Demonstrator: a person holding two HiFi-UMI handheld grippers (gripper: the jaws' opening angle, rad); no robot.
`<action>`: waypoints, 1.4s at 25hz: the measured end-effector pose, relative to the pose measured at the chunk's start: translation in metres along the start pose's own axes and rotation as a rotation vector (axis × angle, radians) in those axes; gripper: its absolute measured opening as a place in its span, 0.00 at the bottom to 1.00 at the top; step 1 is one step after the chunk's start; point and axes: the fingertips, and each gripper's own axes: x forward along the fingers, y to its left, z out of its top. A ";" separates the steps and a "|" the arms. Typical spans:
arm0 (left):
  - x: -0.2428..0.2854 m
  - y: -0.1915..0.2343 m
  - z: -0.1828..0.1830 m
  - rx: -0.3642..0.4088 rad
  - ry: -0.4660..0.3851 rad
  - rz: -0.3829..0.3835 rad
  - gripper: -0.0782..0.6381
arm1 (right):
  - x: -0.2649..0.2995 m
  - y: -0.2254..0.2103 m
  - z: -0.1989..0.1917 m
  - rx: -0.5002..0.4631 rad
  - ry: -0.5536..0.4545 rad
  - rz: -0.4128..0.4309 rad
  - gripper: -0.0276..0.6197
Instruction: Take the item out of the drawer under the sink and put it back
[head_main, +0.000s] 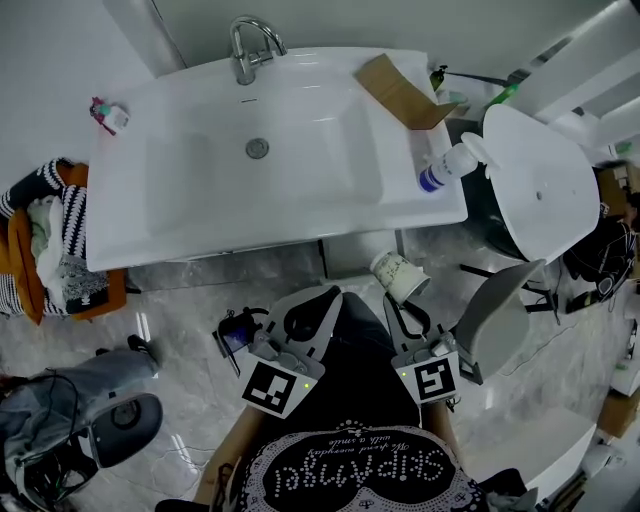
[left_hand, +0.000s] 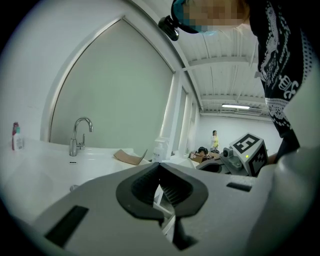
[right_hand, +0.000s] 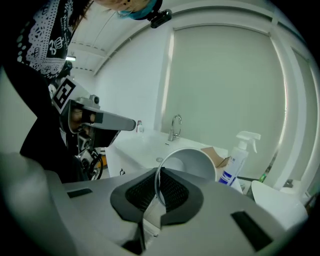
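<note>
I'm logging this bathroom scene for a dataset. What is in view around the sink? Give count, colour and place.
sink: one, white, centre, against the wall
faucet: one, chrome, sink's back edge
cardboard piece: one, brown, sink's right back corner
spray bottle: one, white with a blue label, sink's right edge
small bottle: one, pinkish, sink's left back corner
laundry pile: one, striped and orange, left of the sink
paper cup: one, white, in front of the sink
left gripper: one, grey, shut, empty
right gripper: one, grey, shut on the paper cup's rim
</note>
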 end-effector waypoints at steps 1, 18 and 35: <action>0.002 -0.001 0.000 -0.004 0.003 0.004 0.11 | -0.001 -0.002 -0.004 -0.009 0.010 0.002 0.08; 0.034 -0.028 -0.007 -0.069 0.022 0.141 0.11 | -0.010 -0.042 -0.046 -0.205 0.097 0.130 0.08; 0.037 -0.036 -0.003 -0.029 0.015 0.188 0.11 | 0.016 -0.054 -0.126 -0.361 0.240 0.240 0.08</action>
